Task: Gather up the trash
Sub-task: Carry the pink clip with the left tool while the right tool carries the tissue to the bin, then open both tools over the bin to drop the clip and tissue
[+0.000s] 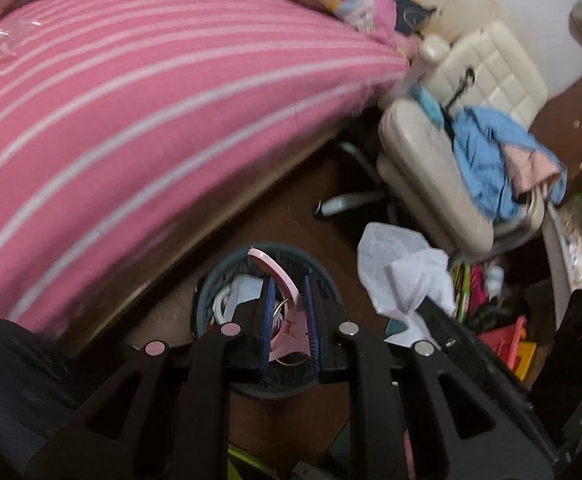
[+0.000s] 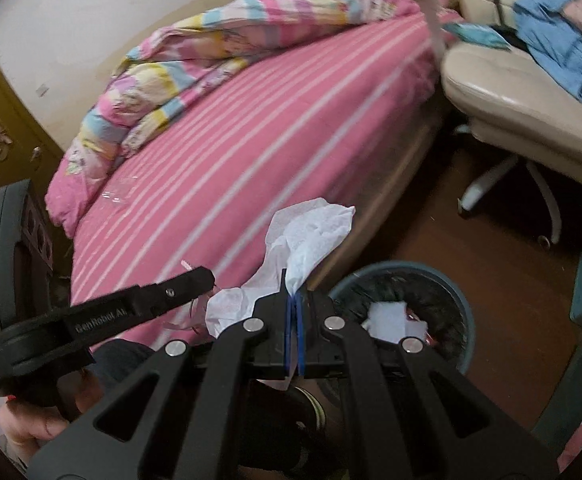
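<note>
The right gripper (image 2: 293,312) is clenched on a crumpled white tissue (image 2: 311,236), whose loose sheet fans up past the blue pads, just beside the rim of the round bin (image 2: 465,304) standing on the brown floor; white paper (image 2: 387,320) already lies inside that bin. The left gripper (image 1: 289,320) hovers directly over the bin (image 1: 207,280) with its jaws parted a little, and a curved pink piece (image 1: 279,272) sits between the blue pads; whether they actually press it I cannot tell. Seen from the left wrist, the tissue (image 1: 399,268) hangs just right of the bin. Beyond the bin, the bed (image 2: 251,152) with its pink striped sheet runs along the left, a patterned quilt (image 2: 195,60) bunched at its far side. Farther right of the bin stands a cream office chair (image 1: 431,152) carrying blue clothing (image 1: 487,152).
</note>
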`<state>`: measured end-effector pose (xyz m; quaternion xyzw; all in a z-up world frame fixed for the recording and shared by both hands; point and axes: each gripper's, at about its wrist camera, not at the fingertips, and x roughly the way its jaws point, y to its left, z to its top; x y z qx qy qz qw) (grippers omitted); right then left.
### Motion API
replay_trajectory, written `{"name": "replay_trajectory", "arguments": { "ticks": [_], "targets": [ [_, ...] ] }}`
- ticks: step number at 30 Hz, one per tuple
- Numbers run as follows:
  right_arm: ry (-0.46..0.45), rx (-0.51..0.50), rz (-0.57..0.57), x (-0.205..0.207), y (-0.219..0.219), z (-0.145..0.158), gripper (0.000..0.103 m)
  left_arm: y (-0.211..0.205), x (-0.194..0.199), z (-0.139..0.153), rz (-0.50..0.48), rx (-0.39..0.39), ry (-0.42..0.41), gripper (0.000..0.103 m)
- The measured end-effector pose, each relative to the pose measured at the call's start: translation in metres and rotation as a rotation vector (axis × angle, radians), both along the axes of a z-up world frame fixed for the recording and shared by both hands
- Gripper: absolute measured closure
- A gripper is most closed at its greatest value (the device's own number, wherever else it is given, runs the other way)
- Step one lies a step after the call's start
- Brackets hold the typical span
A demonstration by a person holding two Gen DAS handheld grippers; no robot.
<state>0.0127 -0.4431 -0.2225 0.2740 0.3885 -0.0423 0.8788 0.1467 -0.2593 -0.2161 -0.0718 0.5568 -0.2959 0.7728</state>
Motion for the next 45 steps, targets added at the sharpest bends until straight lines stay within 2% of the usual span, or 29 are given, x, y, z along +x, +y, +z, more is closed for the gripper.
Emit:
{"name": "replay_trajectory", "arguments": {
  "ticks": [12,15,18,23,31,33,34,35,36,38,43,45],
  "targets": [
    [0.189,0.022,-0.065,-0.010,-0.030,-0.079,0.101,-0.051,-0.006,-0.087,-0.107,0.084,0.145,0.088],
    [0.229,0.023,-0.067,-0.009,-0.032,-0.097,0.100,-0.065,-0.006,-0.112,-0.175,0.171,0.115,0.088],
    [0.283,0.031,-0.061,-0.004,-0.034,-0.119,0.100,-0.073,0.001,-0.131,-0.192,0.200,0.153,0.088],
    [0.332,0.033,-0.056,0.005,-0.038,-0.141,0.100,-0.081,0.010,-0.155,-0.211,0.228,0.189,0.088],
    [0.394,0.046,-0.055,0.021,-0.039,-0.169,0.097,-0.093,0.021,-0.173,-0.212,0.230,0.241,0.088],
    [0.400,0.049,-0.057,0.022,-0.039,-0.172,0.087,-0.095,0.022,-0.175,-0.214,0.233,0.247,0.085],
    [0.400,0.052,-0.062,0.022,-0.039,-0.173,0.075,-0.096,0.022,-0.176,-0.216,0.235,0.249,0.083],
    [0.399,0.056,-0.065,0.022,-0.039,-0.174,0.068,-0.096,0.023,-0.177,-0.217,0.236,0.251,0.078],
    [0.400,0.059,-0.069,0.022,-0.039,-0.174,0.066,-0.097,0.023,-0.177,-0.215,0.238,0.249,0.075],
    [0.404,0.053,-0.087,0.020,-0.040,-0.174,0.052,-0.097,0.023,-0.175,-0.210,0.239,0.240,0.061],
    [0.399,0.055,-0.126,0.017,-0.040,-0.171,0.032,-0.098,0.022,-0.169,-0.204,0.250,0.200,0.034],
    [0.394,0.053,-0.132,0.016,-0.040,-0.168,0.031,-0.097,0.022,-0.166,-0.201,0.251,0.184,0.028]
  ]
}}
